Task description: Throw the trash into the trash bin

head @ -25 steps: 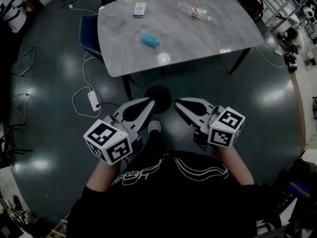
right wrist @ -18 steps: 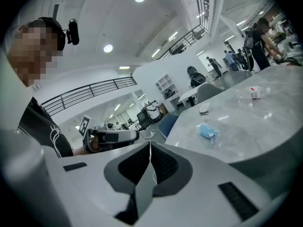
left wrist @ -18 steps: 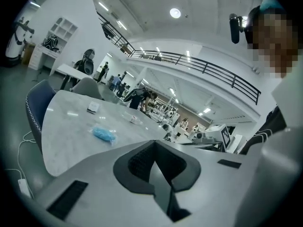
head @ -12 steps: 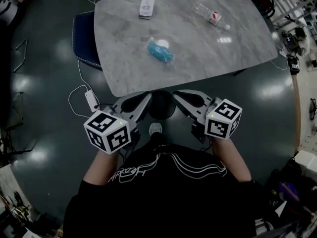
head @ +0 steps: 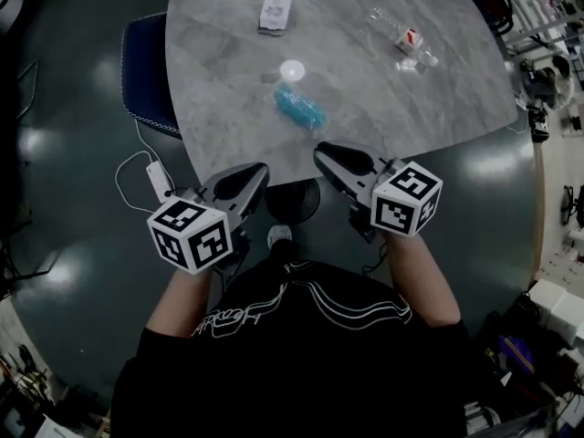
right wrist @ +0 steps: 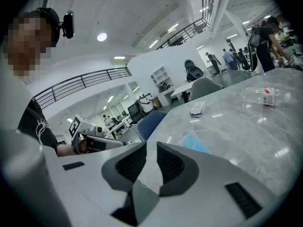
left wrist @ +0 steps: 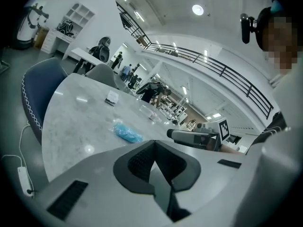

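On the grey marble table [head: 438, 108] lie a crumpled blue piece of trash [head: 299, 106] [left wrist: 127, 133] [right wrist: 195, 143], a clear plastic bottle [head: 404, 38] [right wrist: 262, 96] with a red label and a small white packet [head: 275, 13] [left wrist: 112, 98] [right wrist: 198, 109]. My left gripper [head: 258, 169] [left wrist: 154, 150] hovers at the table's near edge, shut and empty. My right gripper [head: 321, 151] [right wrist: 150, 150] is just over that edge, short of the blue trash. Its jaws have just been opening; a narrow gap shows with nothing in it.
A blue chair [head: 146, 71] [left wrist: 38, 96] stands at the table's left side. A round black object [head: 294, 199] sits on the floor under the near edge, between the grippers. A white power adapter with cable [head: 157, 179] lies on the dark floor to the left.
Both grippers have moved forward from over the floor to the table's near edge. The table and its trash now lie closer in the head view.
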The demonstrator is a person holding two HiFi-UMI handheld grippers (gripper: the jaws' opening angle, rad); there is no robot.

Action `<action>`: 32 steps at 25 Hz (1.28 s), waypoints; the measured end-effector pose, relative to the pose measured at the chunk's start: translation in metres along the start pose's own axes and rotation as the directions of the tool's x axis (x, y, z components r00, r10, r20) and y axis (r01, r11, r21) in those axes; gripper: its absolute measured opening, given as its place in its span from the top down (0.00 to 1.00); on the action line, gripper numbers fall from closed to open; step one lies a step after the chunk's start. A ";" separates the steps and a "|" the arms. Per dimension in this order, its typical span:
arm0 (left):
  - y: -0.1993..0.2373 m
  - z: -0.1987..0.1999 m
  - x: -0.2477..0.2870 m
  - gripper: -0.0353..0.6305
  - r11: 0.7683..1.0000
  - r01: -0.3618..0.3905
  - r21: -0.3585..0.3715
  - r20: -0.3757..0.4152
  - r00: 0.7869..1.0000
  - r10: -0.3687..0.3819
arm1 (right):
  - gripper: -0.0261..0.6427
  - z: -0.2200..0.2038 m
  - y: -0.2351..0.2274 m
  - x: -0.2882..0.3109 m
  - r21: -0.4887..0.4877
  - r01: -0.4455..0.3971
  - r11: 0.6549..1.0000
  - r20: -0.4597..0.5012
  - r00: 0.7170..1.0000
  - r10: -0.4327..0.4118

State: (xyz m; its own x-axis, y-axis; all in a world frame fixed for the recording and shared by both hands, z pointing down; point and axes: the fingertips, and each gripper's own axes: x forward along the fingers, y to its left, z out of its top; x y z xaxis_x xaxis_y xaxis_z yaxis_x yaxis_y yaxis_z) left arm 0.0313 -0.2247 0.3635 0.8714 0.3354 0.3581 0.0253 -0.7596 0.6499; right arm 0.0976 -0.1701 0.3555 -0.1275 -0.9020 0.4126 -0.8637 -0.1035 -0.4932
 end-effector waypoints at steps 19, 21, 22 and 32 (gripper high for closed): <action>0.078 -0.025 -0.006 0.94 0.986 -0.106 -0.127 -0.040 0.994 0.101 | 0.54 -0.045 -0.120 0.082 -0.383 0.243 0.891 -0.231 0.909 -0.347; 0.079 -0.028 -0.007 0.94 0.986 -0.110 -0.129 -0.045 0.994 0.105 | 0.54 -0.048 -0.123 0.083 -0.379 0.250 0.891 -0.240 0.903 -0.356; 0.080 -0.030 -0.008 0.94 0.985 -0.114 -0.128 -0.046 0.993 0.109 | 0.54 -0.050 -0.125 0.083 -0.382 0.254 0.888 -0.249 0.898 -0.364; 0.078 -0.045 -0.021 0.94 0.973 -0.188 -0.133 -0.065 0.981 0.181 | 0.69 -0.055 -0.140 0.085 -0.413 0.309 0.856 -0.236 0.872 -0.429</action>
State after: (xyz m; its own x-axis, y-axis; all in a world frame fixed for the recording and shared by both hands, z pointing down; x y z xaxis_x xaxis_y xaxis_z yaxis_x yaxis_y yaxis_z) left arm -0.0065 -0.2660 0.4369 0.8280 0.2277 0.5124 -0.2046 -0.7282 0.6541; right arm 0.1803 -0.2090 0.5016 0.1441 -0.6431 0.7521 -0.9807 -0.1942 0.0218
